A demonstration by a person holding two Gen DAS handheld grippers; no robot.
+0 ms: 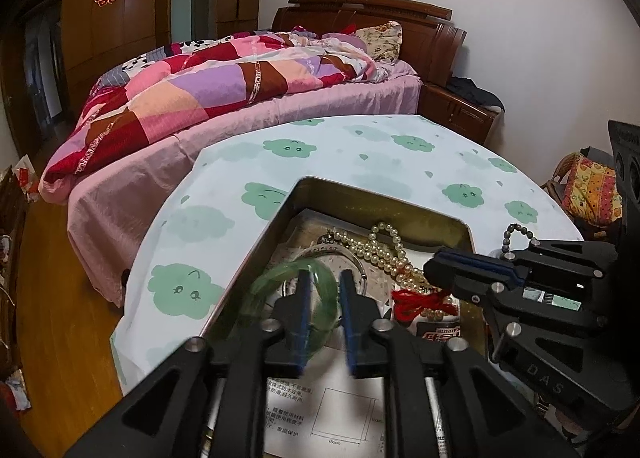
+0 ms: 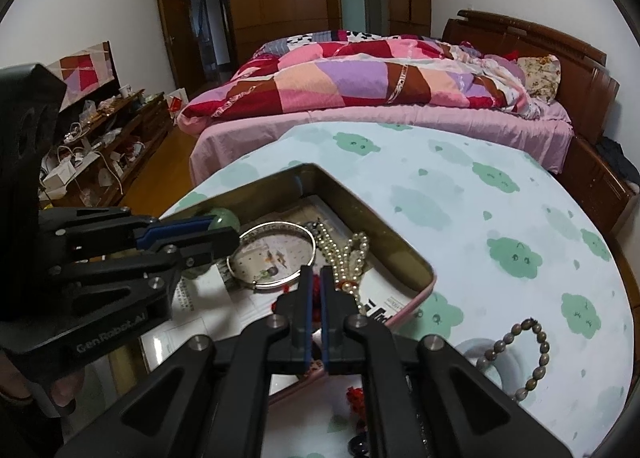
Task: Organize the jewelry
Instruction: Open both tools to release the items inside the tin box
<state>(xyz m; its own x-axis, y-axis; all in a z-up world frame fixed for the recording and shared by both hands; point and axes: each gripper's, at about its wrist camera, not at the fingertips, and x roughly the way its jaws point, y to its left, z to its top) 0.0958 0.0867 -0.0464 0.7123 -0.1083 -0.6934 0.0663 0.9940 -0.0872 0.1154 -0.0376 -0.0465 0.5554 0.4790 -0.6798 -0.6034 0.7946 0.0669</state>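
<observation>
An open metal tin (image 1: 260, 242) (image 2: 404, 250) stands on the cloud-print table. In it lie a pearl necklace (image 1: 384, 250) (image 2: 346, 254), a silver bangle (image 2: 276, 254) and a red cord item (image 1: 420, 300). My left gripper (image 1: 324, 282) (image 2: 224, 234) is inside the tin, its jaws around the rim of a green jade bangle (image 1: 276, 278) (image 2: 222, 218), with a gap showing between the fingers. My right gripper (image 2: 316, 278) (image 1: 434, 268) is over the tin, shut on the red cord. A brown bead bracelet (image 2: 520, 354) (image 1: 516, 236) lies on the table right of the tin.
A printed paper (image 1: 332, 406) lines the tin's near part. A pink bed with a patchwork quilt (image 1: 224, 86) stands behind the table. A cluttered low cabinet (image 2: 96, 146) is at the left. A small red item (image 2: 356, 396) lies near the tin's front edge.
</observation>
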